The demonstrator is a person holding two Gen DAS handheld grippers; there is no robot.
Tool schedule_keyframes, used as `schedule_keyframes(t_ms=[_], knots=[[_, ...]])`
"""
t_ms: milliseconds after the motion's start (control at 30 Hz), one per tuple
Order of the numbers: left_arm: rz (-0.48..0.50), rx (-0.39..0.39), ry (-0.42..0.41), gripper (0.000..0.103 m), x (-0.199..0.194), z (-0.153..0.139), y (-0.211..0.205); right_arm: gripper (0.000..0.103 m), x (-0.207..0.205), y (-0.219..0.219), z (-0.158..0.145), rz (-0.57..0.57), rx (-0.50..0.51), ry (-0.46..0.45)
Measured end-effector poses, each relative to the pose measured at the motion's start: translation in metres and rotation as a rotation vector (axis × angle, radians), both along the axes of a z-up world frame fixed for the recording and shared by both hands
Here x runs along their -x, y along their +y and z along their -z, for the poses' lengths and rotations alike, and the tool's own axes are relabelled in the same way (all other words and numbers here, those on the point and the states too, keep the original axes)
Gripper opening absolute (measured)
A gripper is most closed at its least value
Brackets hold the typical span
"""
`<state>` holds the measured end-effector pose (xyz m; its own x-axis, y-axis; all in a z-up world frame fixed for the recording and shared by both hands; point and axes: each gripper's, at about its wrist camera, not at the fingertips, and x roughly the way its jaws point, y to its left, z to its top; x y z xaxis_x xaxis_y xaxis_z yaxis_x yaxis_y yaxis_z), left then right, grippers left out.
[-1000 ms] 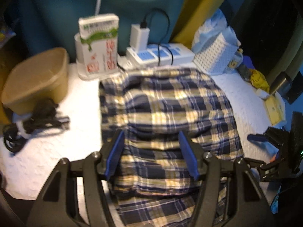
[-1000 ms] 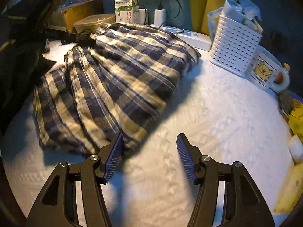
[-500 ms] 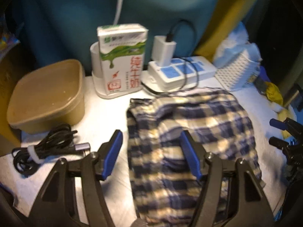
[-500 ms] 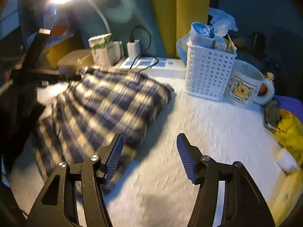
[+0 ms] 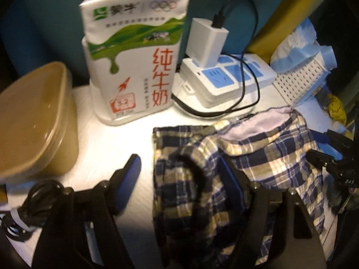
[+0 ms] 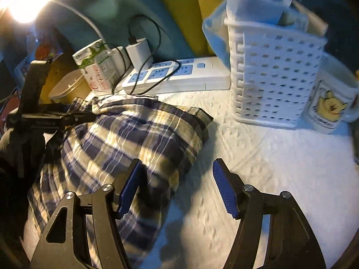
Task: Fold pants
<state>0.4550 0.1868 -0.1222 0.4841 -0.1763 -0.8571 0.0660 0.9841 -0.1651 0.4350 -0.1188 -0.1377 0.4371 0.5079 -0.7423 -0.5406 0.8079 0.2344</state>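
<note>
Left wrist view: pants [image 5: 264, 157] are seen folded into a plaid bundle on the white table [image 5: 125, 139], its far edge near the black cable [image 5: 244, 103] of the power strip [image 5: 231, 78].
Left gripper [image 5: 179, 174]: jaws stand released and have just been opening; the left edge of the bundle lies between them, one blue pad [image 5: 131, 179] over bare table, the other sunk against a raised fold (no pressing is shown).
Neighbours: milk carton [image 5: 134, 62] and tan box [image 5: 33, 123] are set just beyond and left of the bundle.

Right wrist view: pants [image 6: 139, 139] are seen as a rounded, puffed stack near the back of the table [image 6: 280, 168], close to the strip [image 6: 179, 76].
Right gripper [image 6: 177, 186]: jaws stand released and have just been opening; the near right corner of the bundle lies under the left pad, nothing is clamped, and bare table shows under the right pad.
Left gripper [image 6: 83, 117]: seen across the bundle at its far left edge.
Basket [image 6: 276, 78] and mug [image 6: 332, 105]: well apart from the cloth.

Step in hand: release after a fold is judged (the bundle looks let go, not lifted).
Next move: either a flattening press on the puffed top, or a fresh grasp of one edge for a further fold; care is called for near the cable and carton.
</note>
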Motion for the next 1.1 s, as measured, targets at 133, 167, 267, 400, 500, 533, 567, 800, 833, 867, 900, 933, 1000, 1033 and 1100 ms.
schedule_keyframes(t_ms=[133, 167, 267, 400, 500, 533, 567, 800, 833, 867, 900, 933, 1000, 1033, 1100], knots=[[0.027, 0.082, -0.006, 0.072, -0.009, 0.000, 0.001, 0.068, -0.008, 0.006, 0.002, -0.004, -0.037, -0.021], [0.041, 0.079, -0.010, 0.071, -0.010, 0.000, -0.002, 0.068, -0.011, 0.009, 0.002, -0.005, -0.041, -0.018], [0.071, 0.033, -0.020, 0.060, -0.012, 0.000, -0.014, 0.068, -0.015, 0.018, 0.002, -0.029, -0.027, -0.027], [0.063, 0.078, -0.032, 0.029, -0.006, -0.003, -0.013, 0.044, -0.021, 0.026, 0.002, -0.041, -0.030, -0.023], [0.046, 0.063, -0.071, 0.025, 0.007, -0.007, -0.018, 0.020, -0.020, 0.029, 0.002, -0.069, -0.052, -0.013], [0.040, 0.060, -0.082, 0.024, 0.011, -0.010, -0.019, 0.018, -0.016, 0.031, 0.000, -0.071, -0.044, -0.032], [0.034, 0.055, -0.103, 0.023, 0.017, -0.014, -0.020, 0.017, -0.010, 0.033, -0.004, -0.069, -0.033, -0.056], [0.046, 0.056, -0.221, 0.019, 0.051, -0.051, -0.024, 0.016, 0.043, 0.027, -0.062, -0.062, -0.026, -0.263], [0.044, 0.061, -0.249, 0.019, 0.059, -0.061, -0.024, 0.016, 0.056, 0.026, -0.076, -0.067, -0.024, -0.311], [0.041, 0.064, -0.274, 0.019, 0.067, -0.072, -0.024, 0.016, 0.066, 0.025, -0.086, -0.068, -0.022, -0.342], [0.037, 0.066, -0.295, 0.019, 0.074, -0.081, -0.023, 0.016, 0.075, 0.025, -0.097, -0.069, -0.023, -0.369], [0.032, 0.068, -0.324, 0.019, 0.083, -0.091, -0.023, 0.016, 0.087, 0.023, -0.110, -0.069, -0.030, -0.402], [0.022, 0.074, -0.383, 0.019, 0.100, -0.110, -0.024, 0.016, 0.105, 0.021, -0.131, -0.070, -0.047, -0.445], [0.019, 0.081, -0.410, 0.019, 0.109, -0.119, -0.023, 0.016, 0.113, 0.020, -0.139, -0.070, -0.054, -0.465], [0.012, 0.084, -0.465, 0.019, 0.135, -0.140, -0.021, 0.016, 0.137, 0.020, -0.162, -0.077, -0.069, -0.523]])
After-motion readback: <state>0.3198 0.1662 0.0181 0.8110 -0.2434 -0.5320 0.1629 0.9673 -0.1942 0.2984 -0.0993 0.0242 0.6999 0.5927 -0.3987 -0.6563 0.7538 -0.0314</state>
